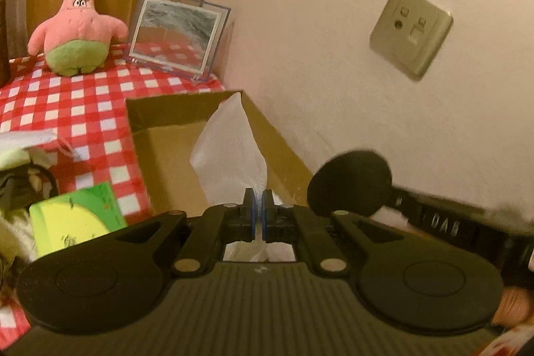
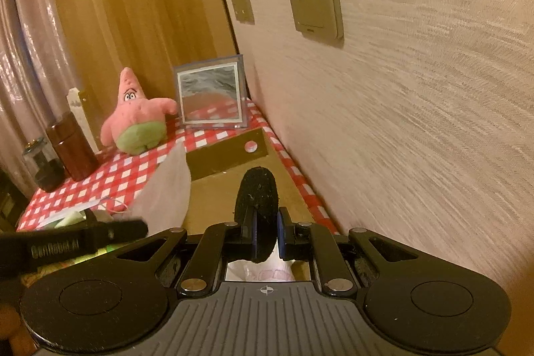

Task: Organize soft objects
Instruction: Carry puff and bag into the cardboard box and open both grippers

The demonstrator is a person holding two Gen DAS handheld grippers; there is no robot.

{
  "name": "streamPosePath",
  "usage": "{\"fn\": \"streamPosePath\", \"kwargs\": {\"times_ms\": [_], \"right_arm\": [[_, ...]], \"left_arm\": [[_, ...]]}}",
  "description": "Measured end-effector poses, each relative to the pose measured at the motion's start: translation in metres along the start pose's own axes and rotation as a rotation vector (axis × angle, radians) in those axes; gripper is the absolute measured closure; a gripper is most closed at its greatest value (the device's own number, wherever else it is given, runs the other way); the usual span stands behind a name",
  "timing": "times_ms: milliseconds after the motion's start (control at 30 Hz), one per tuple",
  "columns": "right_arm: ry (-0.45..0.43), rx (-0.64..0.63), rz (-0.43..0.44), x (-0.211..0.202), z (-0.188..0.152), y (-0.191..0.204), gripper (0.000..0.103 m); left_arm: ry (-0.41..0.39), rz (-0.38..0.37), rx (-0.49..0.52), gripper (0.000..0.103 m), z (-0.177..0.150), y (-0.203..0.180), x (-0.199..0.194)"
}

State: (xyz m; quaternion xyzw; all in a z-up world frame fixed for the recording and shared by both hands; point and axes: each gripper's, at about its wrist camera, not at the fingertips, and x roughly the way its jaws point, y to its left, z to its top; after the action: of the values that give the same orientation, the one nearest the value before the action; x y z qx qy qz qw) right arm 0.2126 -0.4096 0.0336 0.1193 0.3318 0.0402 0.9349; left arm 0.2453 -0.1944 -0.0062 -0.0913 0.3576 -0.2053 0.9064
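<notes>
1. Left gripper is clamped on one white cloth, held over one cardboard box.
2. Right gripper pinches one black pad above that box.
3. One pink plush and one framed picture stand behind.
4. Red-checked tablecloth; cream wall, three outlet plates, curtains.

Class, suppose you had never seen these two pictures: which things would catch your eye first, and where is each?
The pink starfish plush stands on the red-checked tablecloth, beside a framed picture by the wall. Nearer, the left claw pinches a white cloth above an open cardboard box. The right claw grips a black round pad.
</notes>
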Motion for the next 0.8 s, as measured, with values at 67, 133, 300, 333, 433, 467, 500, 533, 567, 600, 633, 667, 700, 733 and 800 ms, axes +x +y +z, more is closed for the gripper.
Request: {"fn": "streamPosePath", "kwargs": {"times_ms": [67, 133, 300, 333, 433, 467, 500, 533, 567, 600, 633, 667, 700, 733, 800], "right_arm": [[0.000, 0.002, -0.001, 0.002, 0.001, 0.001, 0.092], [-0.002, 0.004, 0.002, 0.003, 0.001, 0.001, 0.092], [0.007, 0.008, 0.016, 0.006, 0.000, 0.001, 0.092], [0.010, 0.010, 0.020, 0.007, -0.001, 0.000, 0.092], [0.019, 0.015, 0.030, 0.011, -0.002, 0.002, 0.091], [0.024, 0.018, 0.037, 0.012, -0.002, 0.003, 0.091], [0.028, 0.022, 0.044, 0.014, -0.002, 0.003, 0.091], [0.031, 0.025, 0.050, 0.016, -0.003, 0.004, 0.091], [0.034, 0.028, 0.055, 0.017, -0.003, 0.005, 0.091], [0.039, 0.032, 0.063, 0.020, -0.003, 0.006, 0.091], [0.044, 0.039, 0.074, 0.022, -0.003, 0.007, 0.091], [0.047, 0.048, 0.082, 0.025, -0.003, 0.008, 0.091], [0.047, 0.058, 0.089, 0.026, -0.004, 0.008, 0.091], [0.052, 0.067, 0.096, 0.030, -0.003, 0.009, 0.091], [0.060, 0.081, 0.104, 0.032, -0.004, 0.009, 0.088]], "left_arm": [[-0.014, -0.005, -0.007, 0.101, 0.009, 0.000, 0.002], [-0.029, -0.010, -0.013, 0.100, 0.018, 0.000, 0.004], [-0.012, 0.008, -0.024, 0.077, 0.028, 0.003, 0.013], [-0.008, 0.010, -0.027, 0.077, 0.027, 0.005, 0.014], [-0.009, 0.029, -0.038, 0.076, 0.020, 0.015, 0.009], [-0.007, 0.033, -0.047, 0.076, 0.018, 0.019, 0.007], [-0.007, 0.038, -0.054, 0.075, 0.016, 0.023, 0.004], [-0.009, 0.042, -0.059, 0.075, 0.014, 0.027, 0.000], [-0.014, 0.046, -0.064, 0.075, 0.012, 0.031, -0.005], [-0.021, 0.052, -0.070, 0.075, 0.011, 0.035, -0.011], [-0.028, 0.058, -0.075, 0.074, 0.009, 0.038, -0.016], [-0.036, 0.064, -0.078, 0.074, 0.008, 0.042, -0.022], [-0.045, 0.070, -0.080, 0.074, 0.007, 0.045, -0.028], [-0.052, 0.076, -0.082, 0.074, 0.006, 0.048, -0.034], [-0.060, 0.085, -0.089, 0.074, 0.004, 0.053, -0.043]]}}
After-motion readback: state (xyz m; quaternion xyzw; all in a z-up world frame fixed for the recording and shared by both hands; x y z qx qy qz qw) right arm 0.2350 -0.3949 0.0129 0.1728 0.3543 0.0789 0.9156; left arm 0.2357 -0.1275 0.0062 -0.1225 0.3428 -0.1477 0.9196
